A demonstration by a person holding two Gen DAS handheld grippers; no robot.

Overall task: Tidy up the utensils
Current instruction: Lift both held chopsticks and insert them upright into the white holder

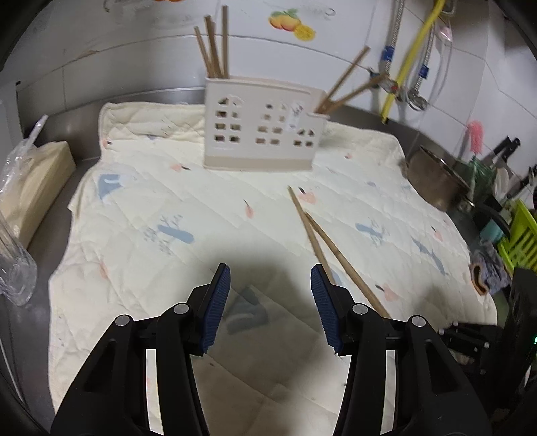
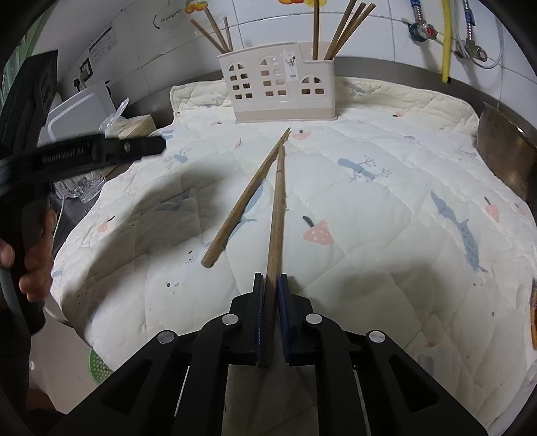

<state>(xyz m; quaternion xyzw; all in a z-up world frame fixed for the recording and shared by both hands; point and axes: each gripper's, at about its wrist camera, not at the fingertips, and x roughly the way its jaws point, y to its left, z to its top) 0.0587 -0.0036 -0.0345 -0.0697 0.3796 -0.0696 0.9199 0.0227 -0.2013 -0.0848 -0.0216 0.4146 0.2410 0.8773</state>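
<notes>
A beige utensil holder (image 1: pixel 263 125) with window cut-outs stands at the back of a quilted mat (image 1: pixel 208 214); it also shows in the right wrist view (image 2: pixel 282 89). Several wooden chopsticks (image 2: pixel 342 32) stand in its end compartments. Two loose chopsticks lie on the mat (image 1: pixel 322 241). My right gripper (image 2: pixel 271 280) is shut on the near end of one chopstick (image 2: pixel 278 208); the other chopstick (image 2: pixel 243 201) lies just left of it. My left gripper (image 1: pixel 270 278) is open and empty, above the mat, left of the two chopsticks.
A steel pot (image 1: pixel 436 182) sits at the mat's right edge. A tissue pack (image 1: pixel 33 181) and clear plastic (image 1: pixel 13 261) lie on the left. A green rack (image 1: pixel 522 231) and pipes (image 1: pixel 409 57) are on the right. The left tool and hand (image 2: pixel 30 214) show at the left.
</notes>
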